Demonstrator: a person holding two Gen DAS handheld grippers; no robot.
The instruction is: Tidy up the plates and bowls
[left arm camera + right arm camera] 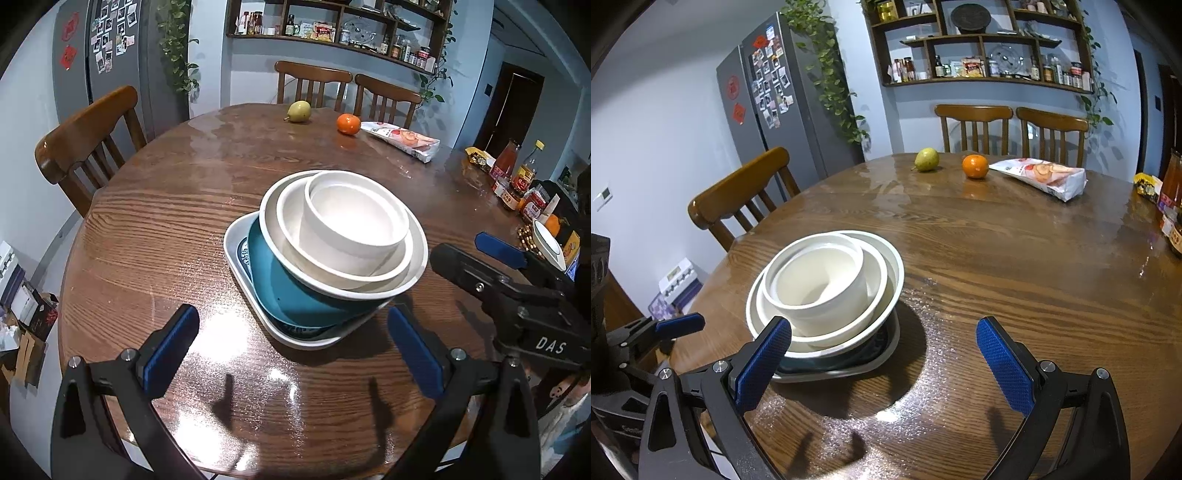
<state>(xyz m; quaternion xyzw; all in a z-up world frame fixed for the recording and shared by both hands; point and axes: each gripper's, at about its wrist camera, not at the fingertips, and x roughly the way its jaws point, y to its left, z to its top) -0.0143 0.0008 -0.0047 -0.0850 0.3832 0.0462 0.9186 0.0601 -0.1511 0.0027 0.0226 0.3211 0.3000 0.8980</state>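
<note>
Stacking looks finished: bowls (351, 229) nest on plates (295, 306) mid-tabletop (166, 229); left claw (291, 350) and right claw (882, 362) hang released, empty, so next comes backing away

Left tongs (293, 349) and right tongs (884, 360) both gape wide, empty.

On round wooden table (1015, 266), far ahead of the tool: green pear (927, 159), then orange (975, 166) just right of it, then snack bag (1043, 177) farther right. Sauce bottles (517, 173) off to the right edge. Chairs (973, 125) beyond, fridge (768, 99) ahead-left, wall shelves (982, 44) above.
</note>
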